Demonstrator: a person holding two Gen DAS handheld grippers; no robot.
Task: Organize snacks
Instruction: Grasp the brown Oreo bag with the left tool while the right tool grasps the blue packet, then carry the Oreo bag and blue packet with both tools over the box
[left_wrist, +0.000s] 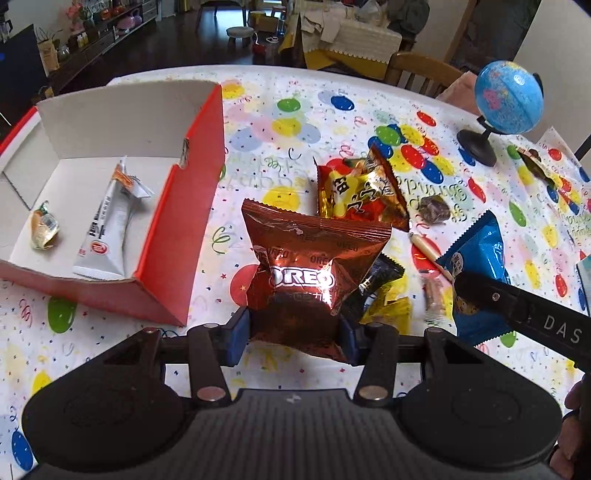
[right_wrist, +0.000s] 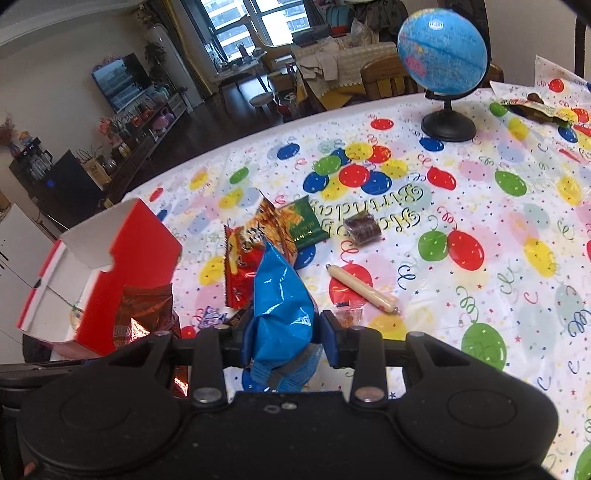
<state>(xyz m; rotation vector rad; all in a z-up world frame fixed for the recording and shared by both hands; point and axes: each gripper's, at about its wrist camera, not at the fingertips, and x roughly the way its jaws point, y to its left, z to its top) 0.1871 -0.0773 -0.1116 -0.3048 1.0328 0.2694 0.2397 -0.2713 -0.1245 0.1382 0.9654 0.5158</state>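
Observation:
My left gripper is shut on a copper-red Oreo bag, held above the balloon-print tablecloth just right of the red-and-white box. Inside that box lie a white tube-shaped snack pack and a small wrapped sweet. My right gripper is shut on a blue snack bag, lifted off the table; the same blue bag shows in the left wrist view with the right gripper's arm across it. The Oreo bag appears beside the red box in the right wrist view.
A loose pile lies mid-table: red-and-yellow packets, a green packet, a dark wrapped sweet, a sausage stick. A blue globe on a black stand stands at the back, with another packet beyond it. A wooden chair sits behind the table.

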